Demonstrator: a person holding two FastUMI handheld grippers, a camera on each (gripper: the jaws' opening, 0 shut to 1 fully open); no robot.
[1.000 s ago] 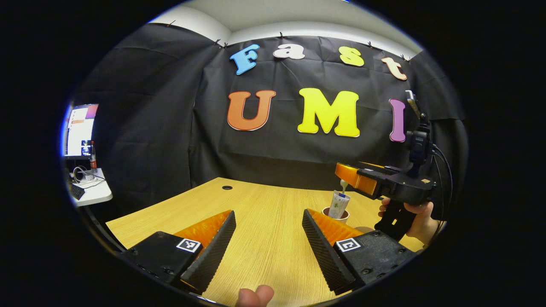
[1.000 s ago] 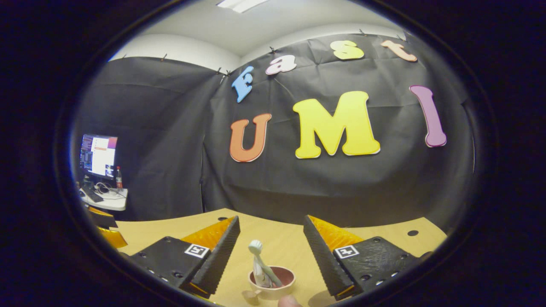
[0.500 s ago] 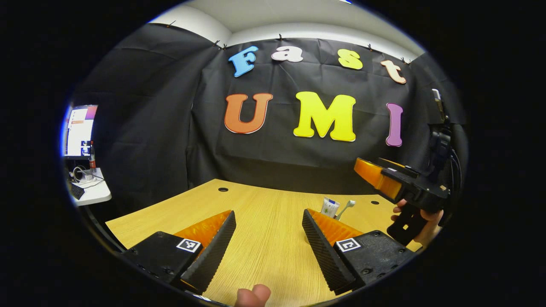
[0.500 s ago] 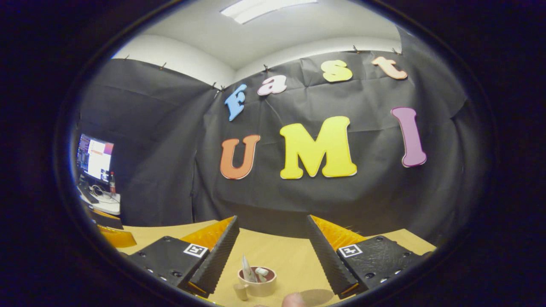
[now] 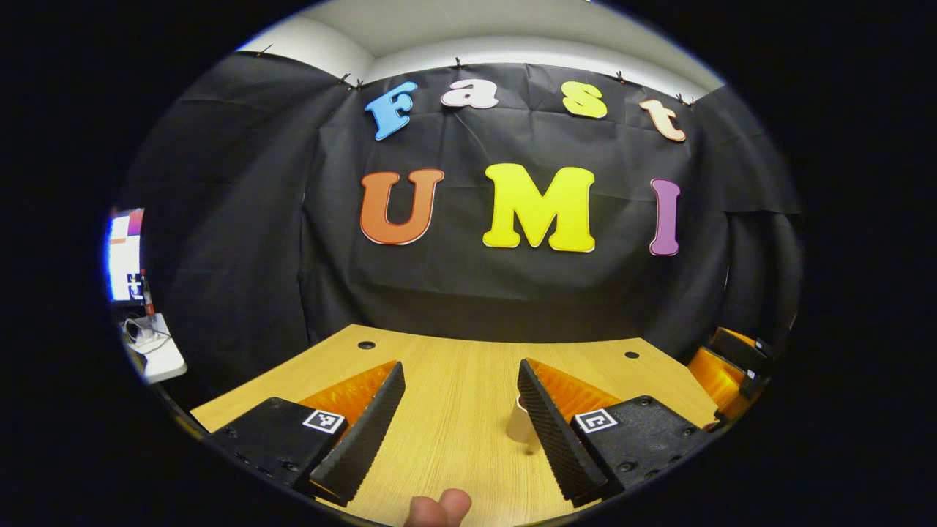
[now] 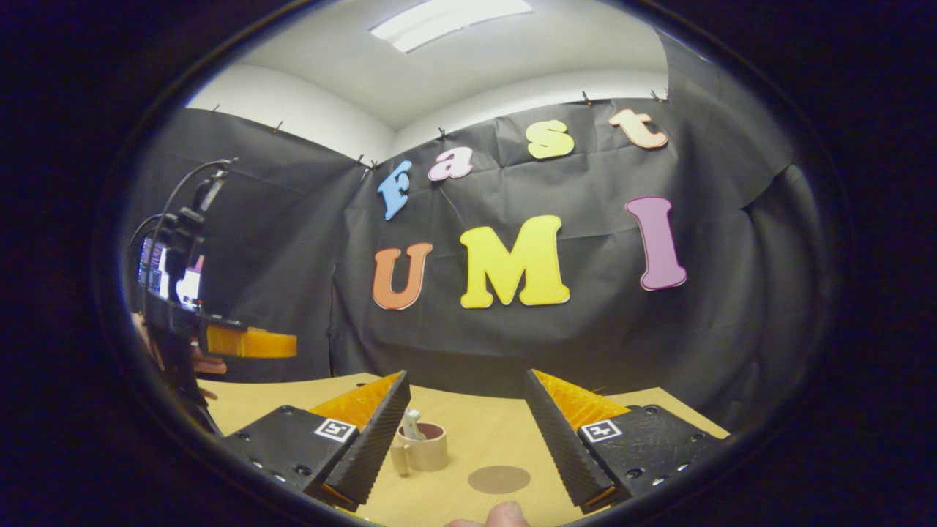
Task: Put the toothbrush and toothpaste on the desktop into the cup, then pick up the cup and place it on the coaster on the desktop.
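Note:
The beige cup [image 6: 422, 448] stands on the wooden desk [image 6: 468, 439], just ahead of my right gripper [image 6: 466, 375] and close to its left finger. A pale toothbrush head [image 6: 412, 422] sticks out of the cup; I cannot make out the toothpaste. The round brown coaster [image 6: 499, 479] lies flat to the right of the cup, between the open fingers. In the left gripper view my left gripper [image 5: 460, 364] is open, and the cup [image 5: 518, 424] peeks out from behind its right finger. The left gripper [image 6: 256, 342] hangs at far left, held by a hand.
A monitor [image 5: 123, 256] and a small white side table [image 5: 152, 355] stand beyond the desk's left edge. Two cable holes [image 5: 366, 345] [image 5: 631, 355] sit near the desk's back edge. The right gripper [image 5: 728, 366] is at the far right edge. A thumb [image 5: 439, 507] shows at the bottom.
My right gripper has pulled back from above the cup, which now sits farther ahead beside the coaster. The left gripper has swung right, bringing the cup next to its right finger.

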